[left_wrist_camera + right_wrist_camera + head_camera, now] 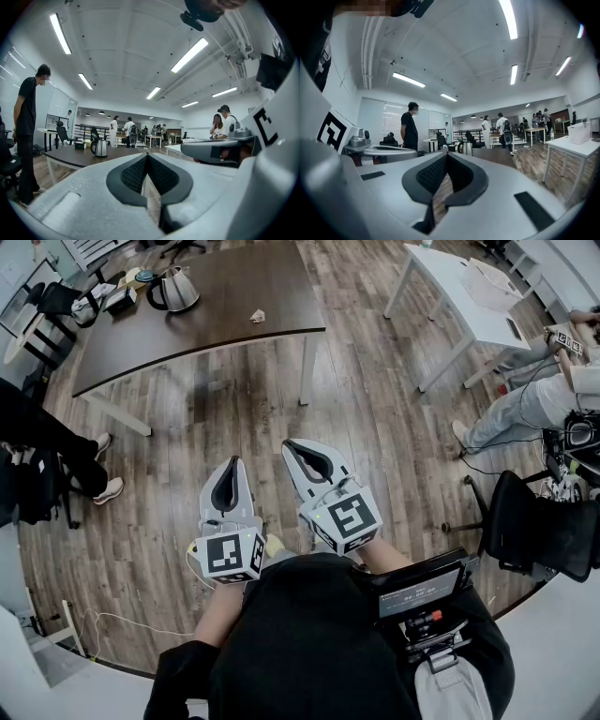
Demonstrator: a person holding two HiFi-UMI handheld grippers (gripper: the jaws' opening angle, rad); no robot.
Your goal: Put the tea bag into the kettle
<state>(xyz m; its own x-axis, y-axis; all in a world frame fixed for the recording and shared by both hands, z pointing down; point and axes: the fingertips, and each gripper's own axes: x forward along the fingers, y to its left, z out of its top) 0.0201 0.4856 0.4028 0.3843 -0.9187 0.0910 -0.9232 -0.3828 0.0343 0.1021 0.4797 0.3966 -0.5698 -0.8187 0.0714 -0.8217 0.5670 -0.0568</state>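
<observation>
Jaws pressed together on both, left gripper, right gripper, floor before table edge

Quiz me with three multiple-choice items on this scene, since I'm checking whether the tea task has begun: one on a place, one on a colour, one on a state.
1. Where is the tea bag relative to the kettle?
A inside it
B on the table, apart from it
C hanging above it

2. What colour is the table under the kettle?
A white
B dark brown
C green

3. How are the left gripper and right gripper?
A both shut, empty
B both wide open
C left shut on the tea bag

Answers:
1 B, it lies alone to the kettle's right in the head view.
2 B, the head view shows dark wood.
3 A, each gripper view shows jaws together with nothing between.
</observation>
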